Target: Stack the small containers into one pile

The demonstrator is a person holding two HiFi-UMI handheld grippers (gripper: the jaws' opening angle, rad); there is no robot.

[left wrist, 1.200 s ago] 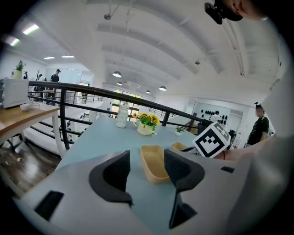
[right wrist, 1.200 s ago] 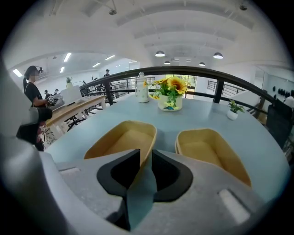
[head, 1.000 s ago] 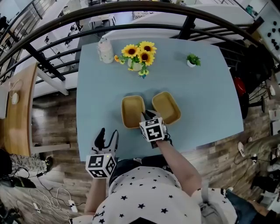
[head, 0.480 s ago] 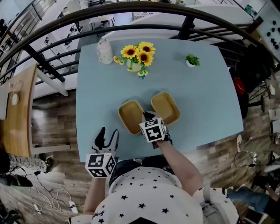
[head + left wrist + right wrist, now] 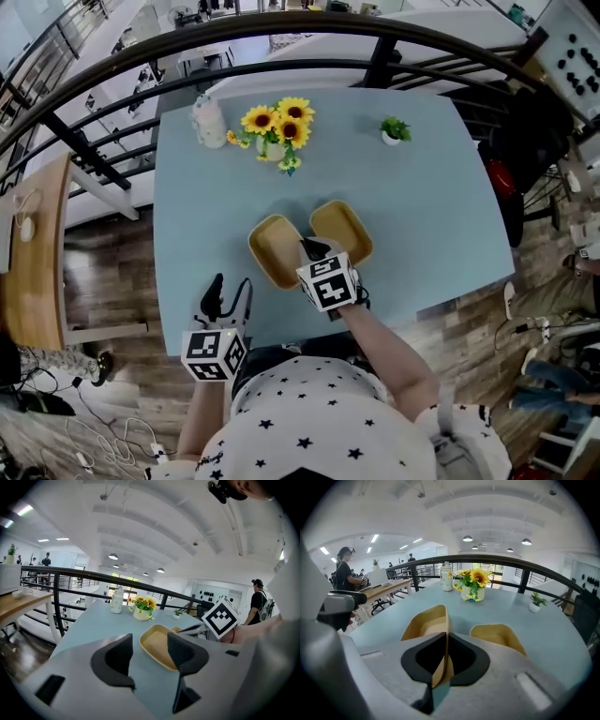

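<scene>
We note left gripper point(image 5: 231, 287) idle, fingers apart, empty. At mid pale blue surface point(image 5: 422, 216), left tan wooden container point(image 5: 274, 251); right gripper point(image 5: 314, 249) fingers have just been closing, now pinching its thin rim. Edge pinch may slip, dropping it against right tan wooden container point(image 5: 341, 228).

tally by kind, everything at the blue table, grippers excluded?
Tan containers: 2, left container and right container
Sunflower pot: 1
Small green potted plant: 1
White bottle: 1
Total: 5
</scene>
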